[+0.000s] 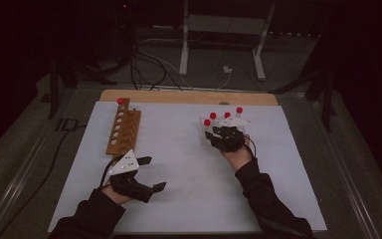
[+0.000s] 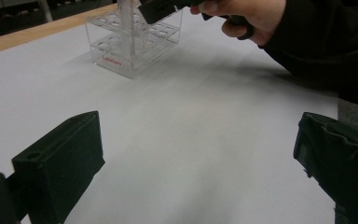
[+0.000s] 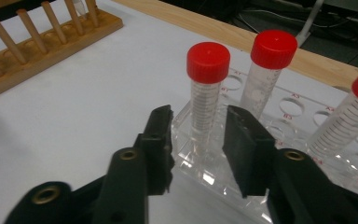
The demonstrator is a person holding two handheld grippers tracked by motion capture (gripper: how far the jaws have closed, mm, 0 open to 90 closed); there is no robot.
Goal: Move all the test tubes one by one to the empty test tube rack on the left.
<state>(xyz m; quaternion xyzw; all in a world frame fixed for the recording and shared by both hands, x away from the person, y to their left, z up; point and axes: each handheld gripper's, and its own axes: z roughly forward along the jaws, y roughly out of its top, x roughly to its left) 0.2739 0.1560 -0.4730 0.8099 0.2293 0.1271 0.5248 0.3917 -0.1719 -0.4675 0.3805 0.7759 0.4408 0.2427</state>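
While the right gripper (image 3: 196, 135) brackets the tube (image 3: 205, 93) at 12 o'clock, jaws not yet pressing, 1 light, slippery body is judged; grip below cap. Left gripper (image 2: 196, 158) is held apart.

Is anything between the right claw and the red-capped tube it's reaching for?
Nothing visible: the right claw has its jaws on either side of the red-capped clear plastic tube in the clear plastic rack, with small gaps left.

A lab bench is showing here: red-capped centrifuge tubes (image 3: 208, 88) are standing in a clear acrylic rack (image 2: 135, 44), a wooden peg rack (image 1: 123, 130) lying left of it.
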